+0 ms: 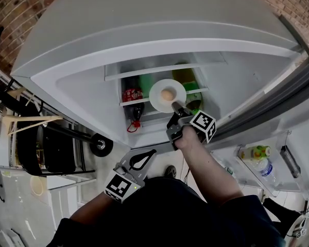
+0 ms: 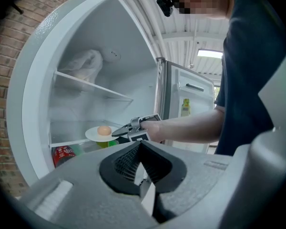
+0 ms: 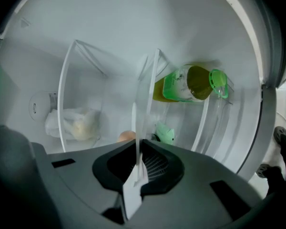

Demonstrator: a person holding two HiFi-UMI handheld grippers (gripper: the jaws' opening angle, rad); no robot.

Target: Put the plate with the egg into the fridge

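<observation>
A white plate (image 1: 157,94) carrying a brown egg (image 1: 167,94) hovers over the edge of a glass shelf (image 1: 135,101) inside the open fridge. My right gripper (image 1: 174,107) reaches in from the front and is shut on the plate's near rim. In the right gripper view the rim (image 3: 135,128) runs thin between the pads, with the egg (image 3: 127,136) just past it. The left gripper view shows the plate (image 2: 95,136), the egg (image 2: 104,130) and the right gripper (image 2: 117,133). My left gripper (image 1: 147,156) hangs back outside the fridge, shut and empty.
A red cola bottle (image 1: 132,95) and green bottles (image 1: 193,94) stand under the shelf. A green-capped bottle (image 3: 190,83) and a white bag (image 3: 71,124) lie deeper inside. The open door (image 1: 278,138) at right holds bottles (image 1: 255,152). A rack (image 1: 41,148) stands at left.
</observation>
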